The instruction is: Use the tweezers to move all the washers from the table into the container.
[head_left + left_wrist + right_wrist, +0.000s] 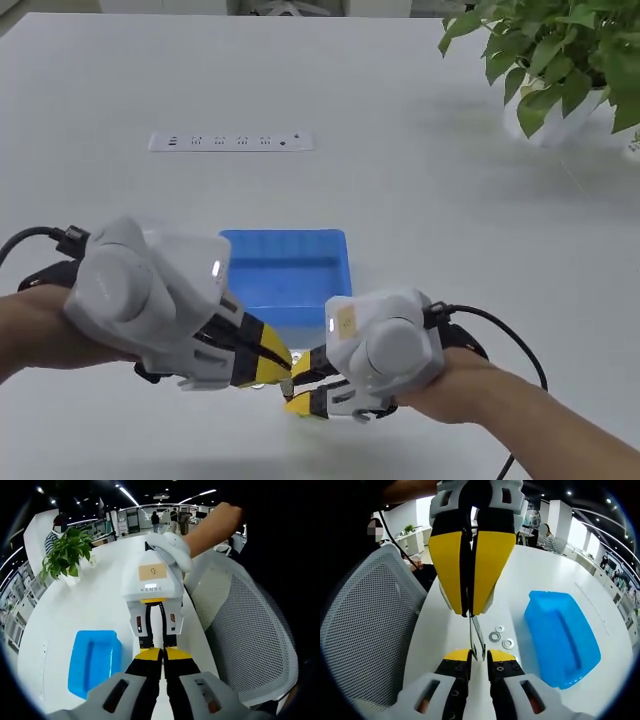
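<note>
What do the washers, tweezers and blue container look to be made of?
The washers look like metal: bright silvery flat rings that glint. The tweezers also seem metal: thin, grey, shiny blades. The container is probably plastic: uniform blue, smooth, soft sheen, rounded moulded corners.

Washers [496, 636] lie on the table [535, 575] near the container [560, 635], seemingly apart.

container [285, 265] blue | washers [495, 636] silver | tweezers [476, 636] silver | table [400, 120] white
</note>
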Motion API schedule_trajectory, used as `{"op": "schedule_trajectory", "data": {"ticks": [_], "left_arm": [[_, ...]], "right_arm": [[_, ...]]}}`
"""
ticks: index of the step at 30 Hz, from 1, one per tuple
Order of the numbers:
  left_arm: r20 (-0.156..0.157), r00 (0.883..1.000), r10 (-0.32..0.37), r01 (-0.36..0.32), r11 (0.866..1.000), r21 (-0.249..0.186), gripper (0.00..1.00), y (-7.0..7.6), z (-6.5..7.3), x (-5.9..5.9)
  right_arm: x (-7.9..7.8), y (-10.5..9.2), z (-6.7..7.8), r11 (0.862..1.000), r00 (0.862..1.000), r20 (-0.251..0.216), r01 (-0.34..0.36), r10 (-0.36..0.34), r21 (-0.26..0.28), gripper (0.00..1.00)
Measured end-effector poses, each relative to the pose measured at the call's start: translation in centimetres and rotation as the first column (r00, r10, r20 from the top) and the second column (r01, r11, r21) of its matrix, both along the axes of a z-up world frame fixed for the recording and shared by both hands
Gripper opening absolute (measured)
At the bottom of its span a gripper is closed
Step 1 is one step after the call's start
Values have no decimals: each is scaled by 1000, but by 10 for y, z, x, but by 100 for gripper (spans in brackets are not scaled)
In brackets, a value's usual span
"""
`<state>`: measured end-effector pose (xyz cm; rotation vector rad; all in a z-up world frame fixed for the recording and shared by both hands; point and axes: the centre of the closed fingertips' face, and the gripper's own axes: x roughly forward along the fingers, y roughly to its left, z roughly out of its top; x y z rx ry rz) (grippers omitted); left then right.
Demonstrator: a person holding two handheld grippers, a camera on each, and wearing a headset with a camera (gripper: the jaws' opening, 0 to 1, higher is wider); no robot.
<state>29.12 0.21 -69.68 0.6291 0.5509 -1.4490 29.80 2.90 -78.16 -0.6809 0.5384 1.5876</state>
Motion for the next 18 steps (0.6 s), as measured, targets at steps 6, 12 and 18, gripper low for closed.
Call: {"op": "schedule_trajectory", "data": {"ticks": [6,12,18], "left_arm": [[10,1000,4,-4,1000,3,5,3,3,4],[19,1000,11,-11,1000,4,5,4,4,9],[21,1000,12,-12,1000,5,5,4,4,14]], "right_arm": [[4,2,3,1000,1000,7,7,-7,9,14],[10,2,5,1000,1000,13,25,-25,18,14],[15,2,5,999,999,18,35,-35,17,13]]}}
